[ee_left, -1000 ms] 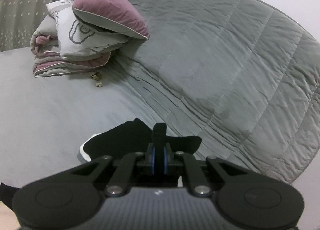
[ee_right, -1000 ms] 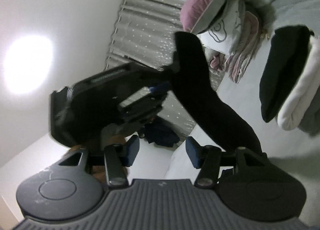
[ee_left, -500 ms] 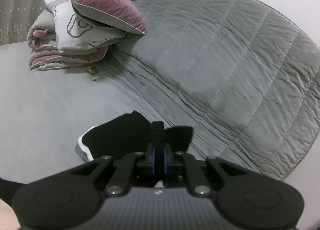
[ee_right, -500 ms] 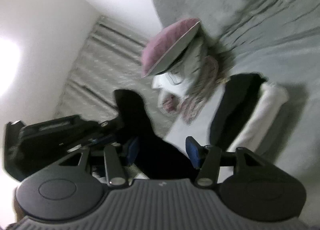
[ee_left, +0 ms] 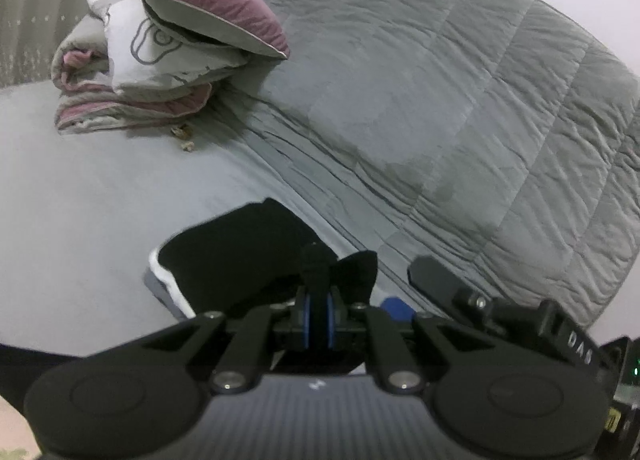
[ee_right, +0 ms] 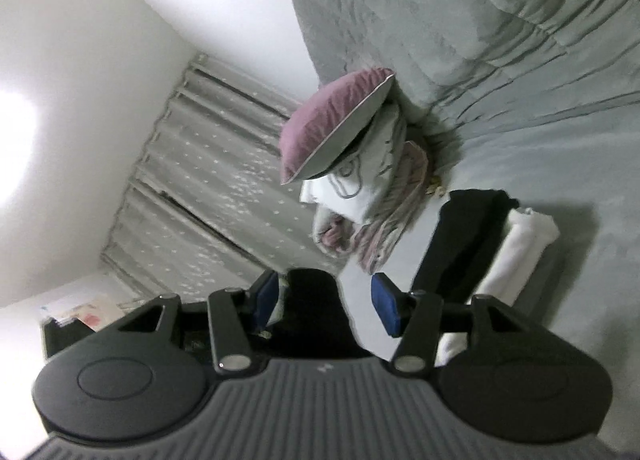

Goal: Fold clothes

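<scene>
My left gripper (ee_left: pixel 316 314) is shut on a black garment (ee_left: pixel 320 260), holding a fold of it that stands up between the blue pads. Just beyond it, folded clothes lie on the bed (ee_left: pixel 80 220), a black piece (ee_left: pixel 240 252) on top of a white one (ee_left: pixel 160 272). My right gripper (ee_right: pixel 324 302) is open, and the black garment (ee_right: pixel 316 308) hangs between its blue pads without being pinched. One of its fingers (ee_left: pixel 436 276) shows at the right of the left wrist view. In the right wrist view the black (ee_right: pixel 468 244) and white (ee_right: pixel 520 252) folded pieces lie ahead to the right.
A mauve pillow (ee_left: pixel 212 4) tops a pile of folded bedding (ee_left: pixel 132 100) at the back left of the bed. A grey quilt (ee_left: pixel 440 100) covers the right half. Two small objects (ee_left: pixel 184 138) lie beside the pile. A dotted curtain (ee_right: pixel 208 180) hangs behind.
My left gripper has sunk toward the folded stack with the black garment. My right gripper has swung from the ceiling toward the bed and entered the left wrist view.
</scene>
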`<state>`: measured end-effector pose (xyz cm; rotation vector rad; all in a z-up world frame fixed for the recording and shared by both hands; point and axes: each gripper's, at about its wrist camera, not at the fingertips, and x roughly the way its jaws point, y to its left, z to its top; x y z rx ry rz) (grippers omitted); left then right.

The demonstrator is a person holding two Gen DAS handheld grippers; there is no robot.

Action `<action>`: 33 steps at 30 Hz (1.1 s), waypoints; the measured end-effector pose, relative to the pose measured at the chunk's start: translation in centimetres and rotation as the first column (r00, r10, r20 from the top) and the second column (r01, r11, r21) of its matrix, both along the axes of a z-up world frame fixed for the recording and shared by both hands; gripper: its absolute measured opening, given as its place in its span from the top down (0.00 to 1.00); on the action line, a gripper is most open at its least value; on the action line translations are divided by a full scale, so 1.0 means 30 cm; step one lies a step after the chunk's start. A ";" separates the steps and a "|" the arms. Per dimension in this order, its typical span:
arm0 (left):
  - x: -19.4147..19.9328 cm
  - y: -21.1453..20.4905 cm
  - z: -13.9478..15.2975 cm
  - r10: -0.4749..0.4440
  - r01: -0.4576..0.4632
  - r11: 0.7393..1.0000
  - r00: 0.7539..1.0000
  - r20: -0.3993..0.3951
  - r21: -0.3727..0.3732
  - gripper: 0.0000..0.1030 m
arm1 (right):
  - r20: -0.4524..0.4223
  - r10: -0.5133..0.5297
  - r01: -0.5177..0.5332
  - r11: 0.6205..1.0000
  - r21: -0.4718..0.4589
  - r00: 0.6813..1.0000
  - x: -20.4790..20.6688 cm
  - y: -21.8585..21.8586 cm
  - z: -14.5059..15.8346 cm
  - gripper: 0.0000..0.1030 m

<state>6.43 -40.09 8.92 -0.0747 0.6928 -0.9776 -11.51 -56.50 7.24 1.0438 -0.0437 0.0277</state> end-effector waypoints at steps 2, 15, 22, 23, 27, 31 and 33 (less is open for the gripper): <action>-0.010 -0.001 -0.023 -0.020 0.020 1.000 1.000 -0.011 -0.021 0.92 | -0.009 0.022 -0.022 1.000 -0.002 1.000 0.006 -0.001 0.004 0.45; -0.023 0.030 -0.046 -0.045 0.043 0.996 0.999 -0.024 -0.080 0.92 | -0.121 -0.035 0.017 0.989 -0.144 0.992 0.012 -0.021 0.002 0.88; -0.073 0.015 -0.045 -0.015 0.015 0.998 1.000 -0.001 -0.067 0.92 | -0.167 -0.121 0.092 0.981 -0.172 0.978 -0.020 -0.068 0.001 0.87; -0.082 0.007 -0.049 0.007 -0.007 0.999 1.000 0.011 -0.051 0.92 | -0.175 -0.117 0.090 0.984 -0.156 0.978 -0.026 -0.079 -0.004 0.83; -0.110 -0.038 -0.076 0.082 -0.081 0.996 0.996 0.046 -0.028 0.92 | -0.182 -0.059 0.047 0.996 -0.073 0.981 -0.055 -0.118 -0.018 0.79; -0.121 -0.102 -0.104 0.134 -0.135 0.991 0.987 0.086 0.001 0.92 | -0.150 -0.031 0.031 1.000 -0.001 0.988 -0.102 -0.147 -0.023 0.46; -0.127 -0.120 -0.115 0.132 -0.131 0.991 0.988 0.078 -0.017 0.92 | -0.120 0.023 -0.018 0.999 0.044 0.992 -0.114 -0.160 -0.026 0.46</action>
